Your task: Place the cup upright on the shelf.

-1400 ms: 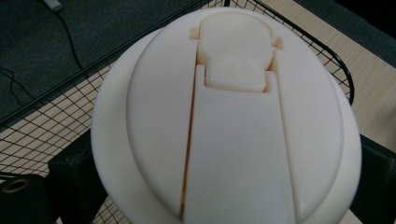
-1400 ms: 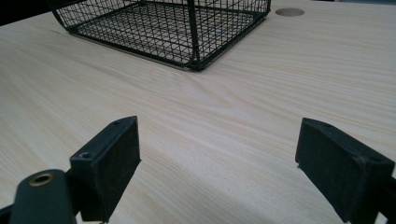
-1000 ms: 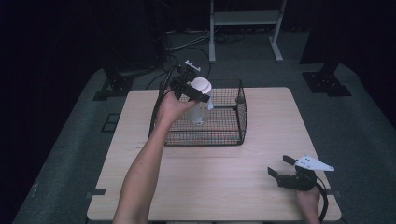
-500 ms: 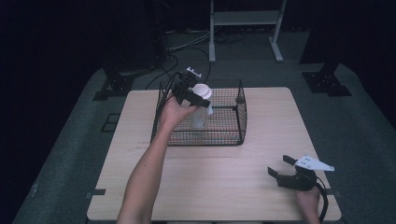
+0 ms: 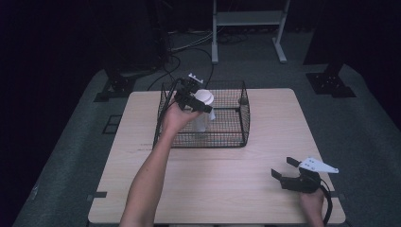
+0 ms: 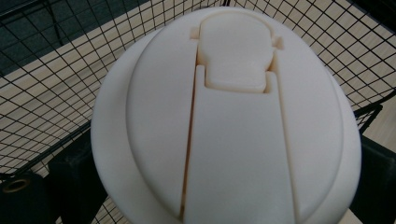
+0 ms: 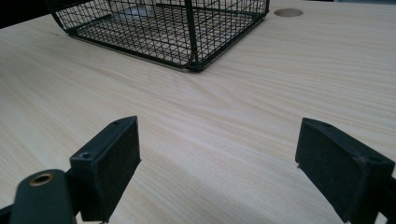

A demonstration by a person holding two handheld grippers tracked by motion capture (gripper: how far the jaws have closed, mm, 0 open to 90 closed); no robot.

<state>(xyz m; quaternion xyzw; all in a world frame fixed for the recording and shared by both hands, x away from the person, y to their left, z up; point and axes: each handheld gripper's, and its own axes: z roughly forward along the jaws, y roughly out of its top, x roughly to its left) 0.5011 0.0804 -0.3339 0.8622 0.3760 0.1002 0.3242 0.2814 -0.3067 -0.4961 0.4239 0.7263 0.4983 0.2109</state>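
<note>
Since a second ago, your left hand (image 5: pixel 176 118) has carried the white bottle (image 5: pixel 203 109) slightly back and down into the black wire basket (image 5: pixel 243 116), while your right side has stayed put. On the left of the pale wooden table (image 5: pixel 222 189), your left gripper (image 5: pixel 197 100) is clamped on the bottle, whose white flip-top cap (image 6: pixel 229 116) sits between the jaws in the left gripper view, with basket mesh behind it. At the centre, the basket stands on the table's far half. To the right, near the front edge and well apart from the basket, your right gripper (image 5: pixel 283 169) rests low over bare wood, jaws spread wide with nothing between them.
</note>
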